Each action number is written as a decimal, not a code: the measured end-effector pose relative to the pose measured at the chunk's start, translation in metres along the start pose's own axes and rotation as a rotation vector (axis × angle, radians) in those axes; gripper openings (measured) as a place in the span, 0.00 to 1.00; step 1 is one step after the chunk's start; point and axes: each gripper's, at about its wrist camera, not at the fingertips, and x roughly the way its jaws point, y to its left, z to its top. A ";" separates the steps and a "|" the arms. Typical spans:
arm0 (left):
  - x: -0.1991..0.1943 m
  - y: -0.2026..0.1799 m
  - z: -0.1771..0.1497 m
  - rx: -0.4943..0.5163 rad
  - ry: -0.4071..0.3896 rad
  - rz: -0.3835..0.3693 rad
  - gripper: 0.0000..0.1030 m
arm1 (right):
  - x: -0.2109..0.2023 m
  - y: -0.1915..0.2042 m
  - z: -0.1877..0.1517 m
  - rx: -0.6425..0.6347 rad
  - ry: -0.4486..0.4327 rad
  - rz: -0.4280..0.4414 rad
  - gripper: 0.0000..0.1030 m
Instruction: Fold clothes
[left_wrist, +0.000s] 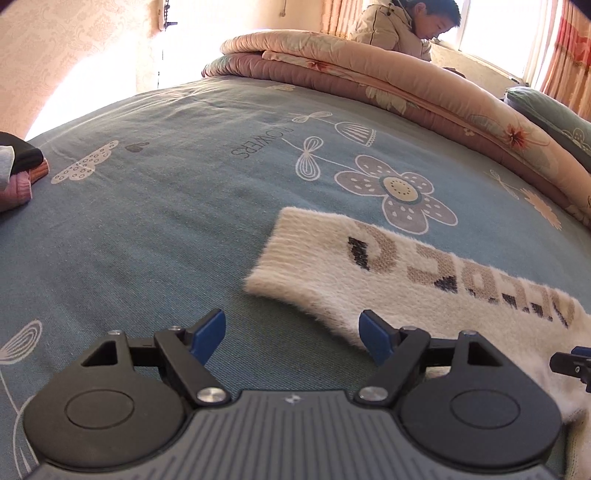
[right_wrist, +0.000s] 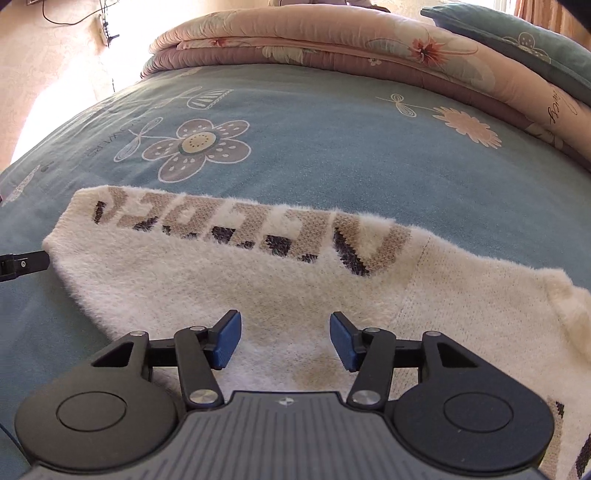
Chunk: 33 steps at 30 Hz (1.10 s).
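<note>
The cream sweater (right_wrist: 236, 288) lies flat on the blue flowered bedsheet (right_wrist: 332, 147), lettered sleeve stretched out ahead of the right tool (right_wrist: 285, 341) and its body running off to that tool's right. The right tool hangs over the middle of the knit, jaws partly apart, nothing between them. The left tool (left_wrist: 291, 341) stands at the near edge of the sleeve, jaws set wide and empty; its left finger is over bare sheet and its right finger (left_wrist: 375, 339) over the fuzzy hem, though contact cannot be judged.

Handling, as a judgement: the knit looks soft, fluffy and light, with no stiffness, so it will sag and drape from any single hold. The long pile should grip well against the blue pads, but it could snag or stretch if dragged. The best holds appear to be the sleeve's cuff end (left_wrist: 280, 236), ahead of the left tool, and the shoulder seam (right_wrist: 421, 258), ahead and to the right of the right tool. A pinch at an edge, not mid-panel, would take one layer cleanly.

Room: open sheet lies ahead of both tools and to the left of the left one. A folded quilt (right_wrist: 332, 40) bounds the far side, well apart. A small pile of clothes (left_wrist: 22, 166) sits far left of the left tool.
</note>
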 end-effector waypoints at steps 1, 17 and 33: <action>-0.001 0.004 0.001 -0.015 -0.008 -0.002 0.78 | -0.001 0.006 0.001 -0.018 -0.009 0.016 0.57; -0.008 -0.044 -0.004 0.069 -0.010 -0.209 0.80 | -0.049 -0.050 -0.003 0.112 -0.027 0.012 0.66; 0.003 -0.103 -0.033 0.308 0.011 -0.191 0.87 | -0.018 -0.062 -0.032 0.103 0.036 -0.033 0.77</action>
